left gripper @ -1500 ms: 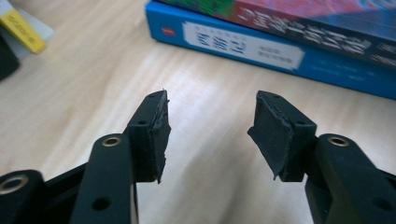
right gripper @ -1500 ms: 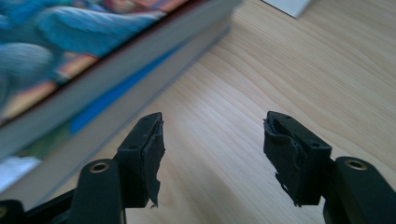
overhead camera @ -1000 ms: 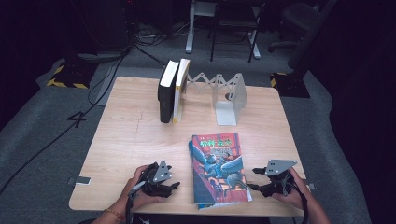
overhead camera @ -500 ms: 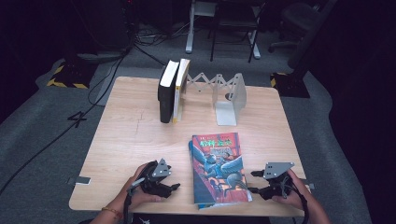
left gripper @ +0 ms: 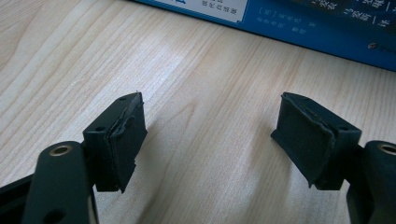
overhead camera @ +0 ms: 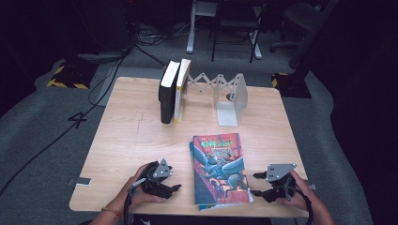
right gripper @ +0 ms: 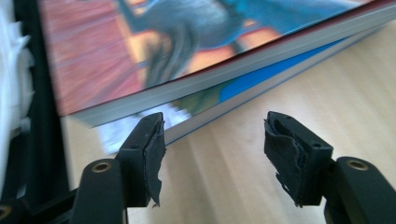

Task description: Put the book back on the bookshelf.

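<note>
Table: light wooden table (overhead camera: 141, 136), filling the middle of the high view.

Bookend rack: white folding metal rack with an accordion link (overhead camera: 225, 93), at upper centre of the high view; two upright books, one black and one pale yellow (overhead camera: 172, 91), stand at its left end.

Task's thing: two flat-lying paperbacks stacked, a colourful illustrated cover over a blue one (overhead camera: 219, 169), at lower centre of the high view, between the two grippers and touching neither.

Left hand pose: left hand (overhead camera: 138, 190) at lower left of the high view, forearm entering from the bottom edge, resting low on the table; left gripper (overhead camera: 174, 187) points toward the books' left edge.

Left jaws: spread wide, having just been opening, with bare wood between the pads (left gripper: 123, 140).

Right hand pose: right hand (overhead camera: 295, 194) at lower right of the high view, low over the table near its front right corner; right gripper (overhead camera: 256, 184) points left toward the books' right edge, just beside it.

Right jaws: spread apart, nothing between the pads (right gripper: 152, 154).

High view adds: the whole layout, both hands and the rack.

Left gripper view adds: the blue cover's printed edge (left gripper: 299, 21) along the top of the frame, wood grain below.

Right gripper view adds: the page edges of the stack (right gripper: 224, 79), the upper book overhanging the lower blue one.
</note>
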Available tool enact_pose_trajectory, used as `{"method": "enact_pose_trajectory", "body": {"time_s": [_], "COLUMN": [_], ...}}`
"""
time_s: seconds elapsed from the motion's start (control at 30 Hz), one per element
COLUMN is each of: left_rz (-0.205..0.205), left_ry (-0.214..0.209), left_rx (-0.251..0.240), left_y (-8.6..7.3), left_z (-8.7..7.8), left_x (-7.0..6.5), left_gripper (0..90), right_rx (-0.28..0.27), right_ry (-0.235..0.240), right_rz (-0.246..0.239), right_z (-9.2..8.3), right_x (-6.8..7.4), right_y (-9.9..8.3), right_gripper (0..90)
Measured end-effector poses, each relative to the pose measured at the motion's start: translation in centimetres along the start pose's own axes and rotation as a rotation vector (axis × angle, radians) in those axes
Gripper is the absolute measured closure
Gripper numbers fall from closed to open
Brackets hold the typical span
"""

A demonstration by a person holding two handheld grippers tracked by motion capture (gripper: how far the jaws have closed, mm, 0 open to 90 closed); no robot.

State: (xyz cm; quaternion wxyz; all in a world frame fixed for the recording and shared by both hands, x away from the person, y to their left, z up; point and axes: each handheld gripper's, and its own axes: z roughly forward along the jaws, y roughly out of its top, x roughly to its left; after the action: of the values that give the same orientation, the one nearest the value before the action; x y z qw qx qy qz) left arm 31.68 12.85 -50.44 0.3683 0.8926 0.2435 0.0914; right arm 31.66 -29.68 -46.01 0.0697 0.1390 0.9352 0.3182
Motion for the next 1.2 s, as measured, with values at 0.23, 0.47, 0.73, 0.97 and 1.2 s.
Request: {"method": "enact_pose_trajectory", "body": {"time_s": [0.23, 0.47, 0.73, 0.97, 1.2], "left_rz": [-0.001, -0.001, 0.011, 0.007, 0.017], "left_ry": [0.001, 0.001, -0.010, -0.047, -0.052], "left_rx": [0.002, 0.013, 0.030, 0.006, -0.026], "left_y": [0.0, 0.4, 0.7, 1.1, 1.7], "left_z": [0.0, 0.4, 0.5, 0.1, -0.7], "left_x": [0.0, -0.3, -0.8, -1.2, -1.6], "left_gripper": [23.4, 18.8, 18.8, 19.4, 19.7], "right_rx": [0.014, 0.176, 0.219, 0.141, 0.106], "right_ry": [0.010, 0.014, 0.046, 0.040, 0.033], "right_rz": [-0.008, -0.086, -0.096, -0.063, -0.048], "right_z": [0.1, 0.3, 1.0, 0.8, 1.0], "right_x": [0.2, 0.3, -0.5, -0.5, -0.4], "right_y": [0.3, 2.5, 3.9, 3.2, 3.3], "right_gripper": [39.7, 37.1, 28.8, 30.8, 30.9]}}
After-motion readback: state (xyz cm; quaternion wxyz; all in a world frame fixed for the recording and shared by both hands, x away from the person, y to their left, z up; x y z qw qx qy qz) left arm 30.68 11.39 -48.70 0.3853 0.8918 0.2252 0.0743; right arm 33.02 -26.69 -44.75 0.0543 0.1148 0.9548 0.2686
